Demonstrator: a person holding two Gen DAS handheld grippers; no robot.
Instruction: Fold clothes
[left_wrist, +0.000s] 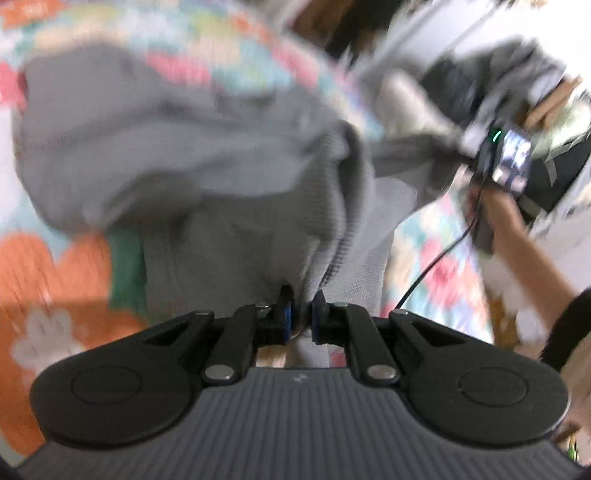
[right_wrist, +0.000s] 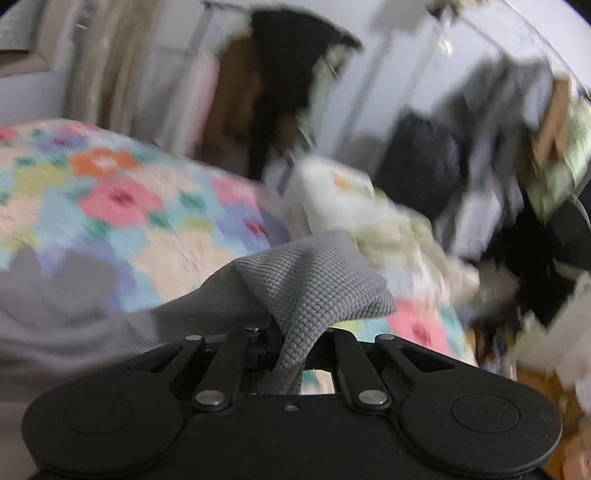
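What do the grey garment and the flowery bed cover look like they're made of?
Grey garment: soft matte knit, probably cotton or a blend; a waffle-like stitch grid shows by the right gripper. Flowery bed cover: matte fabric with blocky flower patches, maybe quilted or knitted; blur leaves it open.

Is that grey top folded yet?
Not folded: the grey top hangs bunched between the left gripper and right gripper.

This is a bedroom in a home. A bed is spread with a floral quilt (right_wrist: 110, 206) in pink, orange, blue and cream, reaching to its edges. Behind it, clothes hang on a garment rack (right_wrist: 280, 85) against a pale wall, and more hanging clothing (right_wrist: 517, 122) crowds the right side, all blurred.
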